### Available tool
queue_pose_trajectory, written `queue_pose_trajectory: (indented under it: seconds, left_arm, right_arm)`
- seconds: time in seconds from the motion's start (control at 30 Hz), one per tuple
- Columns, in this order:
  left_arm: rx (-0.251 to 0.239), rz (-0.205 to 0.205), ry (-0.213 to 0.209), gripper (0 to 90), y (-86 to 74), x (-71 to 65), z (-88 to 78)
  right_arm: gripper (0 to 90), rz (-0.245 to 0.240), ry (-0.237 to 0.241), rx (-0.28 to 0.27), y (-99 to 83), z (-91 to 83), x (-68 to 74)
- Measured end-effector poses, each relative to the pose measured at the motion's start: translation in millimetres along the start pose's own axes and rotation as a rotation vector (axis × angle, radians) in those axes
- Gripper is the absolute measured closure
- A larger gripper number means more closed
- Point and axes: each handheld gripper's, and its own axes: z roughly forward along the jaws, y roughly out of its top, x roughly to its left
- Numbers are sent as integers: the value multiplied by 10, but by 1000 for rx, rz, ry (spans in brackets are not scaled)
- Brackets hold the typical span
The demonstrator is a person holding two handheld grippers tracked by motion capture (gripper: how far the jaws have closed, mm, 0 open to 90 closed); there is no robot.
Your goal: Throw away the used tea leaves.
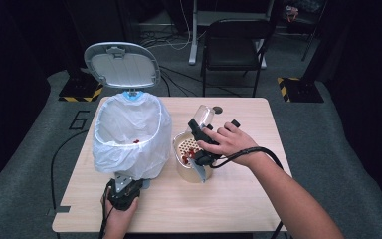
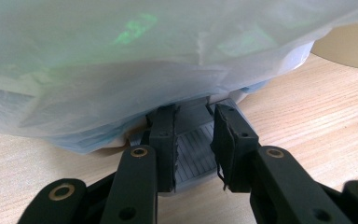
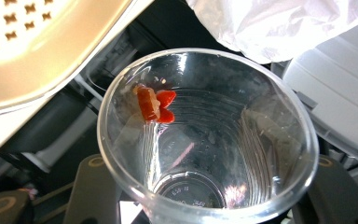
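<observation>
A small pedal bin (image 1: 129, 134) lined with a white bag stands on the left of the table, its lid (image 1: 122, 64) up and a few red bits (image 1: 136, 142) inside. My left gripper (image 1: 125, 181) is at its base, shut on the grey ribbed pedal (image 2: 193, 149), with the jaws on either side of it (image 2: 193, 126). My right gripper (image 1: 201, 134) is shut on a clear plastic cup (image 1: 205, 117), tilted above a beige perforated strainer bowl (image 1: 179, 142) that holds red pieces (image 1: 188, 155). A few red pieces (image 3: 154, 105) cling to the inner wall of the cup (image 3: 205, 154).
The wooden table (image 1: 238, 199) has bare surface in front and to the right. A black chair (image 1: 234, 50) stands beyond its far edge, with cables on the floor. The strainer (image 3: 37, 51) and the bag (image 3: 279, 23) are close to the cup.
</observation>
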Motion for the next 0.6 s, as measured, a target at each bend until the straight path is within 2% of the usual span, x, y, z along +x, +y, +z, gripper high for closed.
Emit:
queue_pose_trajectory:
  seconds: [0.03, 0.07, 0.1, 0.13, 0.17, 0.2, 0.23, 0.27, 0.3, 0.37, 0.4, 0.43, 0.47, 0.5, 0.53, 0.57, 0.6]
  left_arm:
    - [0, 2, 0, 699, 0, 1, -1]
    - [0, 2, 0, 699, 0, 1, -1]
    - [0, 1, 0, 700, 0, 2, -1]
    - [0, 0, -1, 700, 0, 2, -1]
    - [0, 0, -1, 701, 0, 2, -1]
    - [0, 0, -1, 700, 0, 2, 0]
    - [0, 0, -1, 701, 0, 2, 0]
    - [0, 0, -1, 701, 0, 2, 0]
    - [-2, -6, 1, 701, -1, -2, 0]
    - [0, -1, 0, 701, 0, 1, 0]
    - [0, 0, -1, 701, 0, 2, 0]
    - [0, 0, -1, 701, 0, 2, -1]
    - [0, -1, -1, 701, 0, 2, 0]
    - [0, -1, -1, 701, 0, 2, 0]
    - [0, 0, 0, 701, 0, 1, -1]
    - [10, 46, 2, 701, 10, 32, -10]
    - [10, 46, 2, 701, 10, 32, -10]
  right_arm:
    - [453, -18, 43, -22, -20, 6, -83]
    - [453, -18, 43, -22, -20, 6, -83]
    - [454, -71, 61, -14, -41, -3, -155]
    - [455, -36, 96, -26, -60, -4, -223]
    - [455, -36, 96, -26, -60, -4, -223]
    - [455, 3, 130, -43, -78, -2, -283]
    - [455, 3, 130, -43, -78, -2, -283]
    - [456, 29, 155, -58, -88, -2, -320]
    - [456, 66, 161, -62, -90, -9, -332]
    - [457, 122, 211, -79, -118, -8, -398]
    - [458, 192, 205, -80, -134, -7, -332]
    - [459, 139, 254, -99, -160, 15, -449]
    - [462, 262, 239, -125, -197, 50, -367]
    - [462, 262, 239, -125, -197, 50, -367]
    - [466, 214, 284, -114, -209, 53, -455]
    - [474, 231, 319, -125, -250, 82, -496]
    - [474, 231, 319, -125, -250, 82, -496]
